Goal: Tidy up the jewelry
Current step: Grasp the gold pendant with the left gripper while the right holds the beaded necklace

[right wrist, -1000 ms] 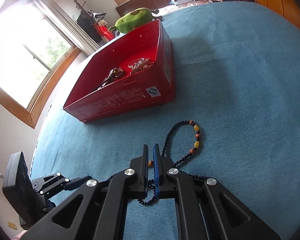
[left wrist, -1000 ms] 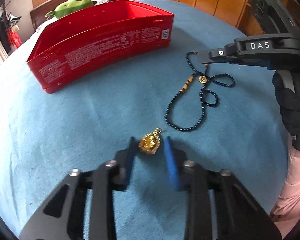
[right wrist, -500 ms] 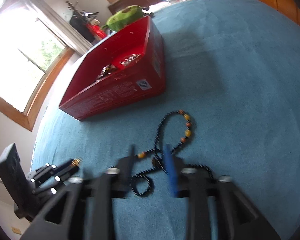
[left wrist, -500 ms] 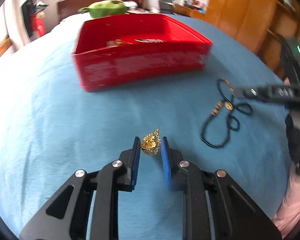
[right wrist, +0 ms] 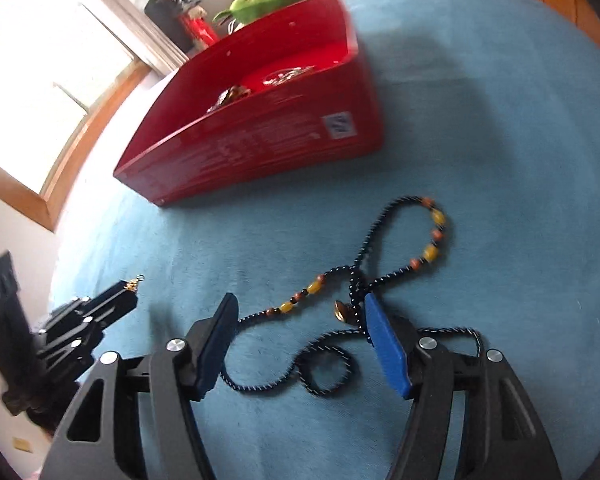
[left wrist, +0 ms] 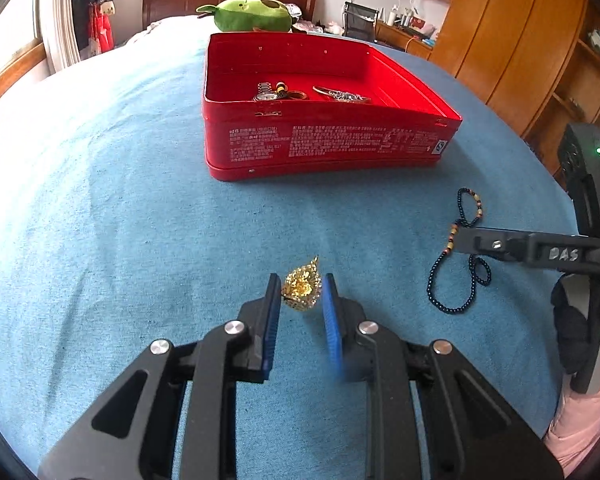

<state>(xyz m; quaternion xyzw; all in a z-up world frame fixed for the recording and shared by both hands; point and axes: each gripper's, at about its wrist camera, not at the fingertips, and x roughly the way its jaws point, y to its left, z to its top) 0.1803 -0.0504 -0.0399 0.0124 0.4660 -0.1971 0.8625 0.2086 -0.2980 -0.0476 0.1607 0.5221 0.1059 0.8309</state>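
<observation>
A gold pendant (left wrist: 302,286) sits between the blue pads of my left gripper (left wrist: 300,296), which is shut on it just above the blue cloth. The pendant's ring shows at the left gripper's tip in the right wrist view (right wrist: 134,284). A black bead necklace (right wrist: 364,284) with orange and yellow beads lies on the cloth. My right gripper (right wrist: 300,320) is open, low over the necklace's middle, its fingers on either side. The necklace also shows in the left wrist view (left wrist: 460,264). An open red box (left wrist: 324,120) holds a watch and bracelets.
A green plush toy (left wrist: 248,14) lies behind the red box. The blue cloth (left wrist: 100,208) covers the surface. Wooden wardrobes (left wrist: 520,40) stand on the right, a window (right wrist: 40,80) on the left. The right gripper's body (left wrist: 560,252) reaches in from the right.
My right gripper has opened wide over the necklace it was shut on. My left gripper closed on the gold pendant and swung to face the red box's open side.
</observation>
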